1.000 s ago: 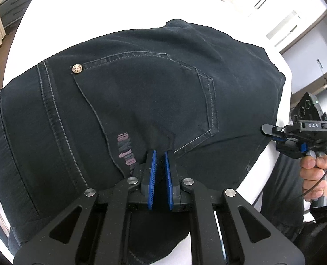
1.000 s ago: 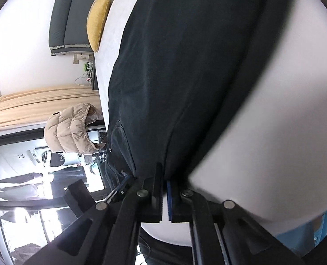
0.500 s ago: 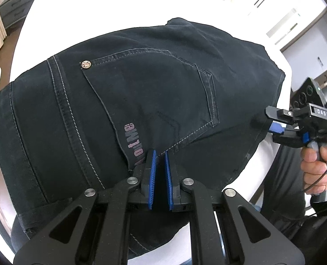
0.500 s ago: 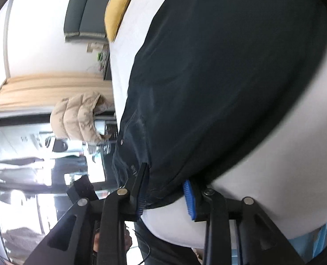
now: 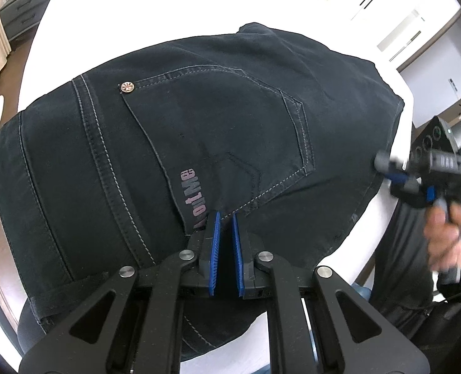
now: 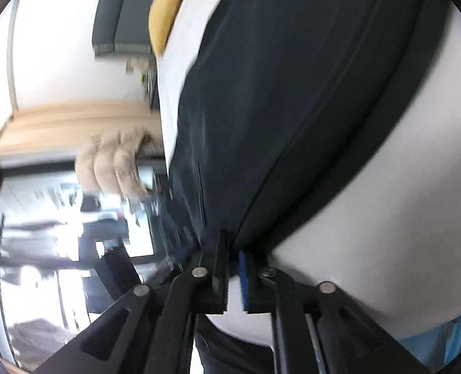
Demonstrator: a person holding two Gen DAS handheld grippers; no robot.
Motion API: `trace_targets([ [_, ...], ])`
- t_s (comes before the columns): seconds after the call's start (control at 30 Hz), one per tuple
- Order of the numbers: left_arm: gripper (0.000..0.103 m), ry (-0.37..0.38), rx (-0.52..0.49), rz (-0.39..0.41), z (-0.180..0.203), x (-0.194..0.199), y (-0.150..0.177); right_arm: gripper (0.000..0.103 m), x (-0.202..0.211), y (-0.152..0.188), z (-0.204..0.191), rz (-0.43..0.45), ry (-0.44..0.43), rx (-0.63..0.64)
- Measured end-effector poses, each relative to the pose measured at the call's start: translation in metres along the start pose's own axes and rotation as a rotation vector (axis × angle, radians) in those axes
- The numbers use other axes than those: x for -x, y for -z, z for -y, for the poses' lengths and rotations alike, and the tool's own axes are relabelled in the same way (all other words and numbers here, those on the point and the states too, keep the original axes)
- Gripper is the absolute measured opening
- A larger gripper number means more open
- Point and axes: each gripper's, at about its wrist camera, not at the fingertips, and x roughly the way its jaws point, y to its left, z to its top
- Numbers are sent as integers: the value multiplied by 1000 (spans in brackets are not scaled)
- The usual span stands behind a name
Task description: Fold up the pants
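Left wrist view: we look down on dark pants (image 5: 199,143) folded on a white table (image 5: 155,15).
Pants, position: they cover most of the tabletop in this view; the back pocket (image 5: 218,131) faces up, with a metal rivet (image 5: 127,87) at its upper corner and pinkish lettering (image 5: 196,199) near the lower seam.
Pants, edges: the waistband side runs along the left of the view; the far right corner reaches the table's edge.
Left gripper (image 5: 225,218): we see the blue pads close together, a narrow gap between them, tips resting on the fabric at the pocket's lower corner. Whether cloth is pinched between them we cannot tell.
Right gripper, seen from the left (image 5: 386,168): blurred, its tips at the right edge of the pants; a person's hand (image 5: 445,227) grips its handle.
Right wrist view: motion blur throughout. We note the pants (image 6: 308,93) stretching away across the white table (image 6: 401,218), with the folded edge running toward the camera.
Right gripper (image 6: 233,249): jaws closing, a small gap left; the fabric edge sits just at the fingertips, and we cannot tell whether the pads press on it.
Background: a yellow cushion (image 6: 165,18), a grey sofa (image 6: 121,9), a tan padded jacket (image 6: 115,162) and a window (image 6: 43,233).
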Motion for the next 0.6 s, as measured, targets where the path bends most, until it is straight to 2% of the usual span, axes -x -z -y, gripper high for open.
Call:
trace_targets([
  [0.07,9,0,0,0,0,0,0,25,27,-19,16,107,-31,-76],
  [0.1,9,-2,-1,0,0,0,0,25,36,-27,23,142,-42,-104],
  [0.17,9,-5,0,0,0,0,0,23,59,-46,37,222,-50,-156],
  [0.2,9,-6,1,-1,1,-1,-1,14,66,-51,42,241,-45,-169],
  [0.23,9,-8,0,-1,1,-1,0,6,70,-56,45,244,-33,-173],
  [0.3,9,-11,0,-2,1,-1,0,2,73,-59,48,225,18,-160],
  [0.4,9,-12,2,-5,2,-1,-2,1,78,-50,49,240,51,-141],
  [0.5,9,-15,-1,-6,2,-2,-4,0,83,-45,60,244,16,-178],
  [0.6,9,-11,3,-6,2,-3,-5,1,84,-48,57,230,13,-144],
])
